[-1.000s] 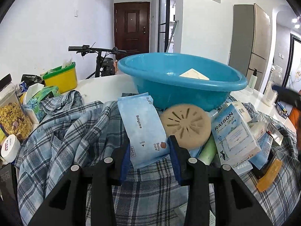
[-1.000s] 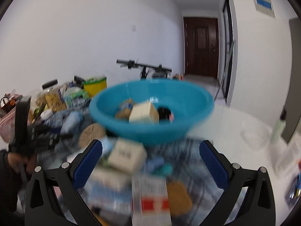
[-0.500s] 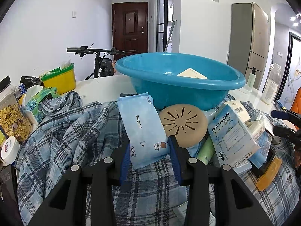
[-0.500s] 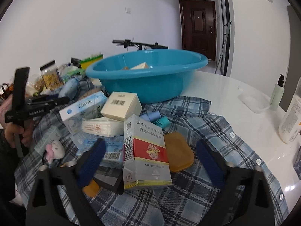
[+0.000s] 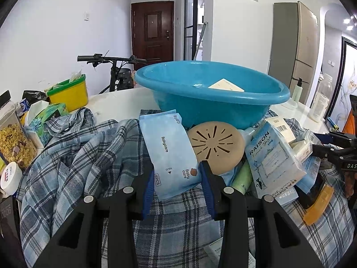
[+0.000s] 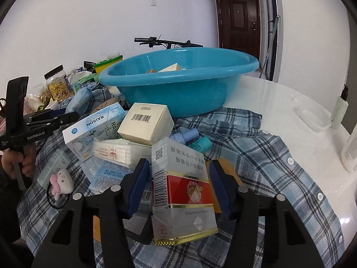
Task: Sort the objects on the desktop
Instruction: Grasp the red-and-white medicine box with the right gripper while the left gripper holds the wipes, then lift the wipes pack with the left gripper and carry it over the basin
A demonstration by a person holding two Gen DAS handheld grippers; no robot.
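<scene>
Right gripper (image 6: 179, 179) now down at the pile with fingers (image 6: 138, 178) narrowed around the cigarette carton (image 6: 181, 187), versus wide apart half a second ago. Pads either side of the carton; left pad looks just clear, right contact hard to judge, so firm pinch not confirmed. Carton upright, tilted slightly, sitting on the plaid shirt (image 6: 263, 156) at the near edge of the pile.

Left gripper (image 5: 177, 186) same pose as before, fingers (image 5: 148, 189) pinching the lower end of the wipes pack (image 5: 170, 154). Pack lying on the shirt, top end near the blue basin (image 5: 212, 98), round tan disc (image 5: 216, 147) touching its right side.

Basin on the white counter (image 6: 279, 102), behind the pile, with a cream box (image 5: 225, 85) inside. Rest of pile in right view: barcode box (image 6: 146, 124) resting on the tissue box (image 6: 96, 129), cotton swab pack (image 6: 113, 151) below them, two small blue bottles (image 6: 191, 137) beside the carton. Small pink plush toy (image 6: 62, 179) on the shirt to the left.
</scene>
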